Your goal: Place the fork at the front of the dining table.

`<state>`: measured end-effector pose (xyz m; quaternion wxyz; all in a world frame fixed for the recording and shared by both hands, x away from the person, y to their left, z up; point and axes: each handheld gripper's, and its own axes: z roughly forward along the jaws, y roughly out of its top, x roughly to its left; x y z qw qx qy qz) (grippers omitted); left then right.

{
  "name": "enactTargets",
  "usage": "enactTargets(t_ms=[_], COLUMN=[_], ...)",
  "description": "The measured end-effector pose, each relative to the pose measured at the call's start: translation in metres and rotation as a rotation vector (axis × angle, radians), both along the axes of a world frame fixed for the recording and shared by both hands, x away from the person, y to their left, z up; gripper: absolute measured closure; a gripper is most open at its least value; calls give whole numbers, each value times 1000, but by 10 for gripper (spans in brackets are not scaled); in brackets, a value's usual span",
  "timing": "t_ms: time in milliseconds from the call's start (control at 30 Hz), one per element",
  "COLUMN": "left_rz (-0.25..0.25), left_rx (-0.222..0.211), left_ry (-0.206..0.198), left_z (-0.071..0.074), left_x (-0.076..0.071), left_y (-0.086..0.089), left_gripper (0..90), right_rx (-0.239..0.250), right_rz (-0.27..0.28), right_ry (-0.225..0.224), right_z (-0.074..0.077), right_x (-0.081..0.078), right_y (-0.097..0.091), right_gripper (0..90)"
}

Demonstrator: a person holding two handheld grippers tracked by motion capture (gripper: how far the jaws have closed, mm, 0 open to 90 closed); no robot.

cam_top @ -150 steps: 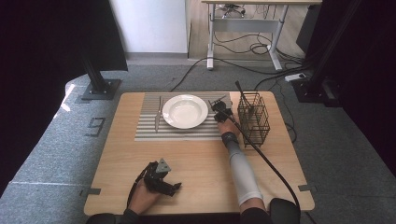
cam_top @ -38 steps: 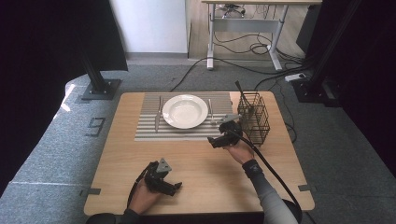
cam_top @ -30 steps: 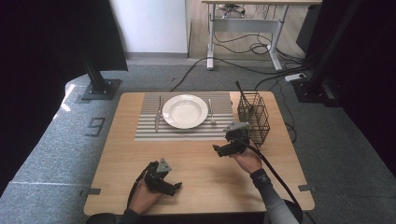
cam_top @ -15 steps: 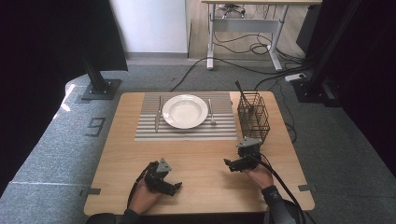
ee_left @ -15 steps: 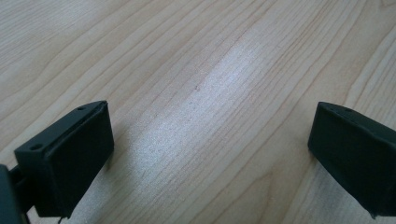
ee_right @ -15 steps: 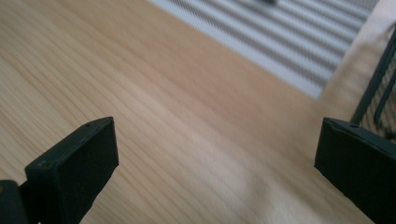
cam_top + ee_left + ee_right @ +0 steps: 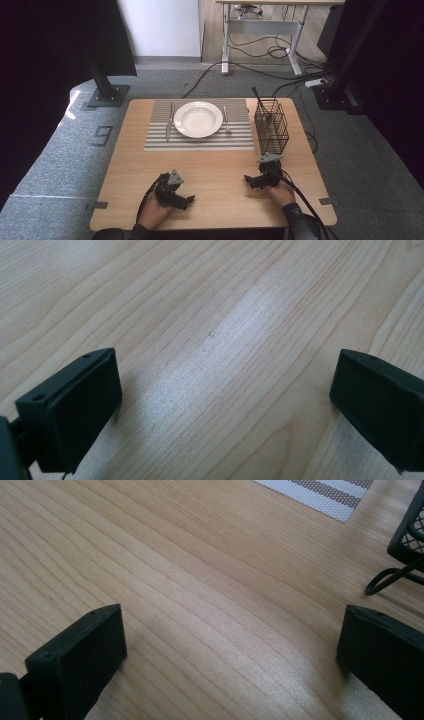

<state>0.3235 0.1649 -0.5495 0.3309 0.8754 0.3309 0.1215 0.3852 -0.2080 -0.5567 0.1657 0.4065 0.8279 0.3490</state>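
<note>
A white plate (image 7: 198, 119) sits on a striped placemat (image 7: 200, 142) at the back of the wooden table (image 7: 220, 170). A knife (image 7: 169, 122) lies left of the plate and a fork (image 7: 226, 120) lies right of it. My left gripper (image 7: 186, 201) rests low on the table near the front left, open, with bare wood between its jaws (image 7: 225, 385). My right gripper (image 7: 249, 181) rests near the front right, also open over bare wood (image 7: 230, 630).
A black wire basket (image 7: 271, 126) stands at the right of the placemat, with a dark utensil upright in it. Its foot (image 7: 385, 577) and a placemat corner (image 7: 325, 497) appear in the right gripper view. Cables trail off the table's front right.
My right gripper has drawn back from beside the plate and basket toward the front right of the table and come down low. The left gripper has stayed in place.
</note>
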Motion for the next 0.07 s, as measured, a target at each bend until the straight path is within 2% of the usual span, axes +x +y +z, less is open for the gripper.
enactTargets(t_ms=[67], left_rz=[0], left_rx=[0], left_ry=[0], left_z=[0], left_x=[0], left_y=[0], left_gripper=[0], right_rx=[0], right_rz=[0], right_ry=[0], right_z=[0], right_x=[0], right_y=[0], right_gripper=[0])
